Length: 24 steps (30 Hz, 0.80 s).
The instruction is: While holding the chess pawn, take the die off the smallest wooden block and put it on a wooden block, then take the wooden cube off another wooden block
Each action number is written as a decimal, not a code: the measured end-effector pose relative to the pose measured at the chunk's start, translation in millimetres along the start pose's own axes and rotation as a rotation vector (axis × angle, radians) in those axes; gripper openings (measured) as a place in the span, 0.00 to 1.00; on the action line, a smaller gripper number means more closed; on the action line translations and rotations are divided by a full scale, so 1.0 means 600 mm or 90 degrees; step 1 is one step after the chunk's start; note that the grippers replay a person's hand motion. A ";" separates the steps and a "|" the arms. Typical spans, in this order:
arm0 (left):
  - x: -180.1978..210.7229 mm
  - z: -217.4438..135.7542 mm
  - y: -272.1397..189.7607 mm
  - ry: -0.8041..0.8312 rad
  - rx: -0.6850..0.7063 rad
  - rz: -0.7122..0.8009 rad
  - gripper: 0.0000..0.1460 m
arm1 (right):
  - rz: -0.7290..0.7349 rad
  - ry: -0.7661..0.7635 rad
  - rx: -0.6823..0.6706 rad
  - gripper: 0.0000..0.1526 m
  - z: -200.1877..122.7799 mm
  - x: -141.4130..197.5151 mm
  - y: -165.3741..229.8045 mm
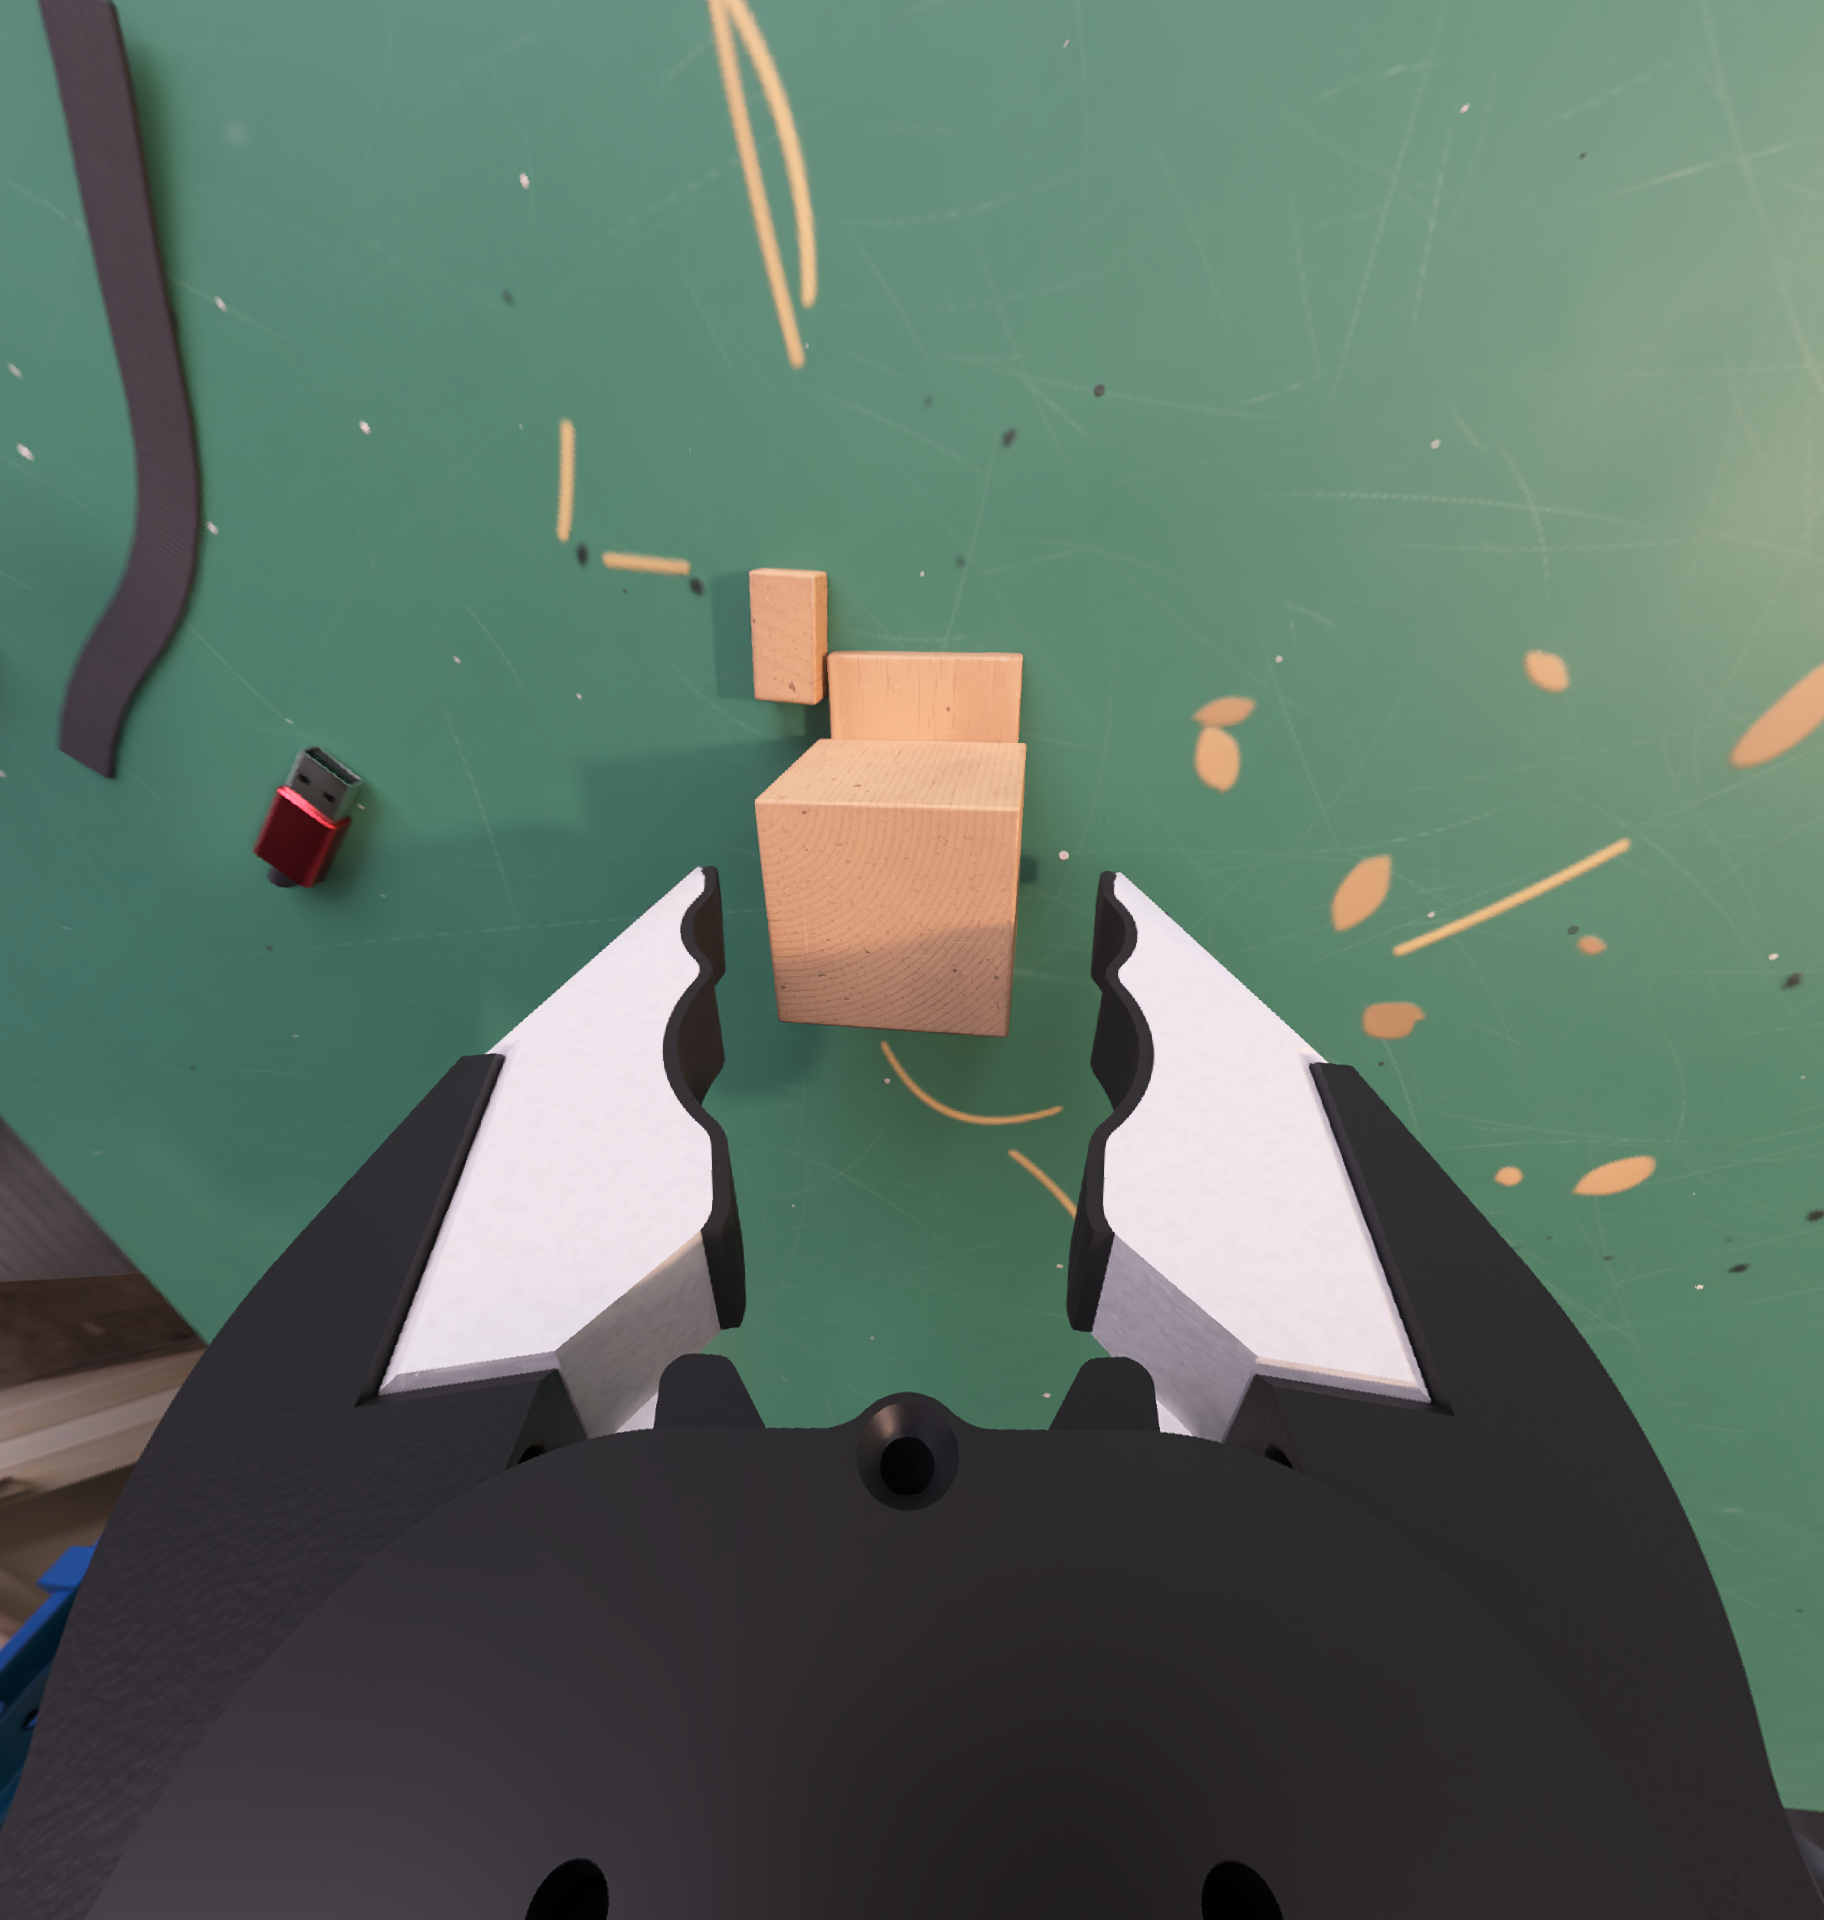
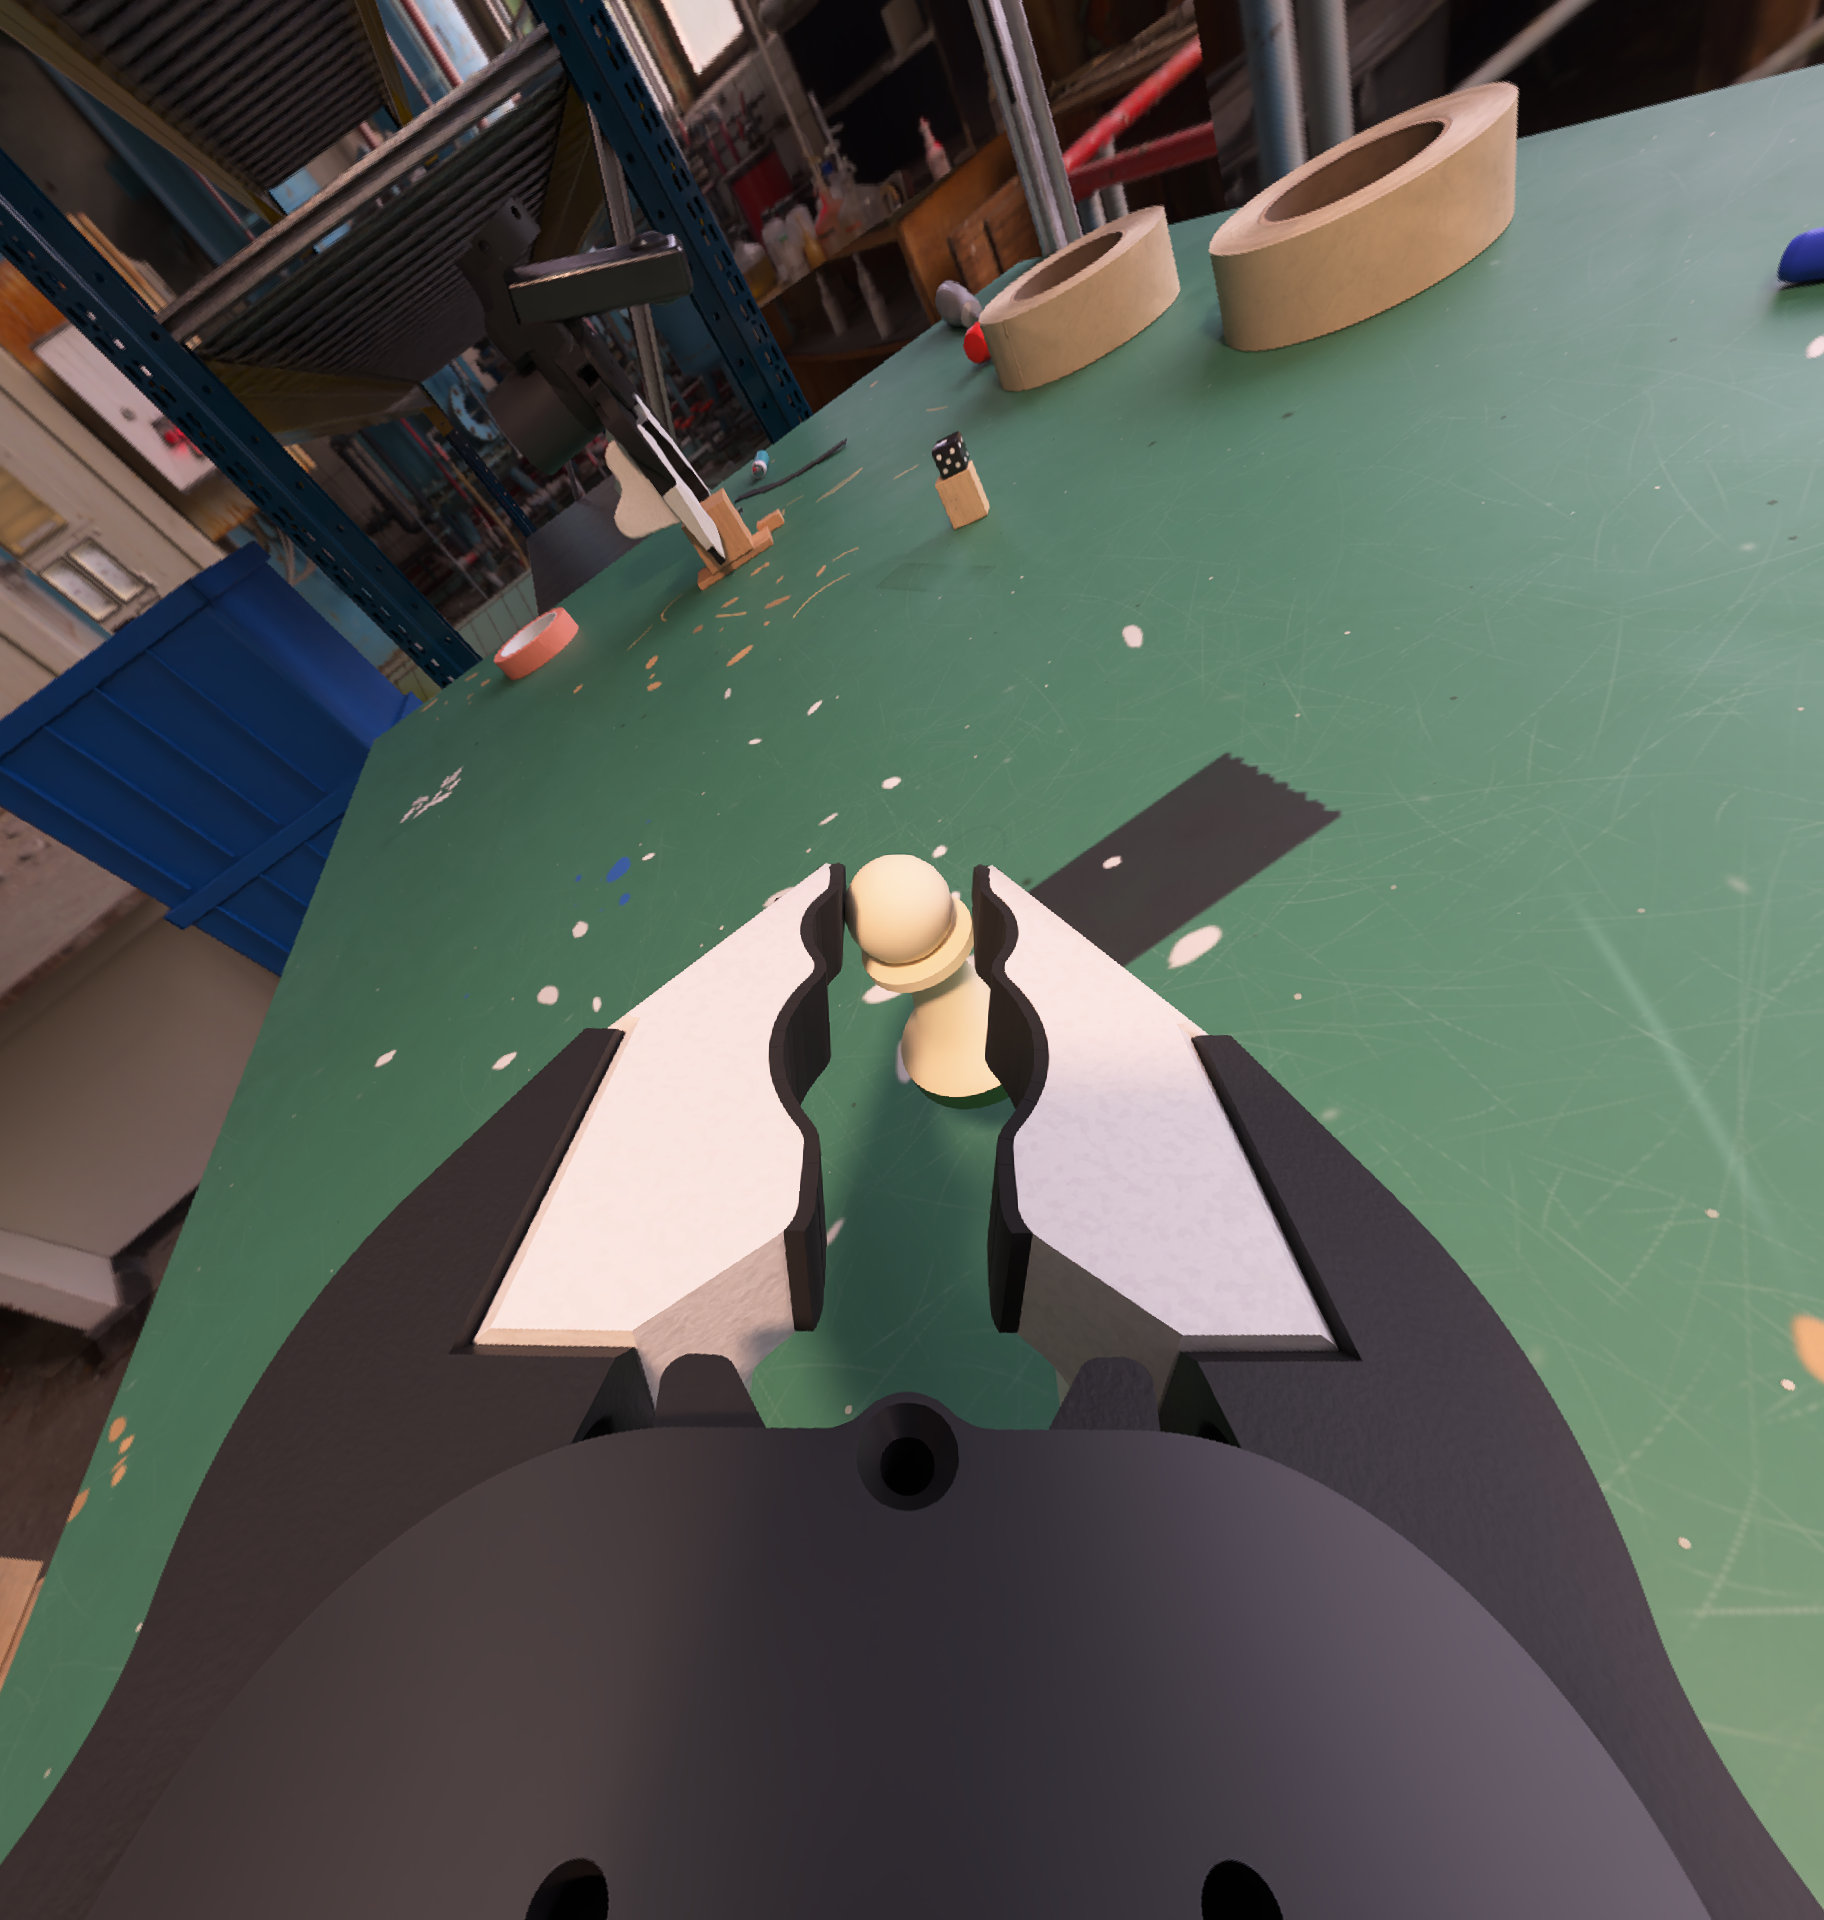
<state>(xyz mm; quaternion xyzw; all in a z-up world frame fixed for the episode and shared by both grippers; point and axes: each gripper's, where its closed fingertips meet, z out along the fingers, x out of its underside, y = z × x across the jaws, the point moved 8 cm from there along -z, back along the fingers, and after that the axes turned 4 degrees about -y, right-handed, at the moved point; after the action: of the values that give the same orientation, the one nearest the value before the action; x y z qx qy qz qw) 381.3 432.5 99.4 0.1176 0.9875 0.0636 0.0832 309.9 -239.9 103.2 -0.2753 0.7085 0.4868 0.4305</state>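
Left gripper (image 1: 908, 883) jaws spread, empty, straddling wooden cube (image 1: 892, 883) dead ahead; cube sits atop wooden block (image 1: 923, 694). Right gripper (image 2: 908, 883) clamps chess pawn (image 2: 913, 956). Die (image 2: 948, 455) rests on far block (image 2: 962, 499), on tabletop (image 2: 1407, 935).

Two grippers working apart.
Left gripper (image 1: 908, 883) is pointing straight down, jaws spread wide; right gripper (image 2: 908, 883) is angling forward, jaws pinching closed on a piece.
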 end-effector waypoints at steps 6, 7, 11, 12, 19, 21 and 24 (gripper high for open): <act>-0.016 -0.050 -0.015 -0.061 0.027 -0.014 0.32 | -0.003 0.004 -0.002 0.16 0.001 0.001 0.001; -0.029 -0.076 -0.027 -0.091 0.028 -0.003 0.32 | 0.000 0.003 -0.003 0.16 0.001 0.001 0.001; -0.104 -0.176 -0.127 -0.248 0.052 0.102 0.32 | -0.004 0.010 -0.005 0.16 0.004 0.002 0.002; -0.121 -0.187 -0.159 -0.267 0.048 0.143 0.32 | -0.008 0.013 -0.005 0.16 0.005 0.003 0.003; -0.174 -0.093 -0.299 -0.082 0.000 0.327 0.32 | -0.008 0.001 -0.006 0.16 0.000 -0.001 0.004; -0.177 -0.066 -0.301 -0.038 0.004 0.319 0.32 | -0.011 -0.004 -0.004 0.16 -0.002 -0.003 0.005; -0.186 -0.040 -0.293 -0.003 0.029 0.279 0.32 | -0.012 -0.006 -0.007 0.16 -0.002 -0.004 0.006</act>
<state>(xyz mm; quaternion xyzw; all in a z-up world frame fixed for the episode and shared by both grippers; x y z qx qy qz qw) 444.9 233.0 114.2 0.3315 0.9393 0.0575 0.0673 307.5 -239.8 106.9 -0.2815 0.7012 0.4879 0.4370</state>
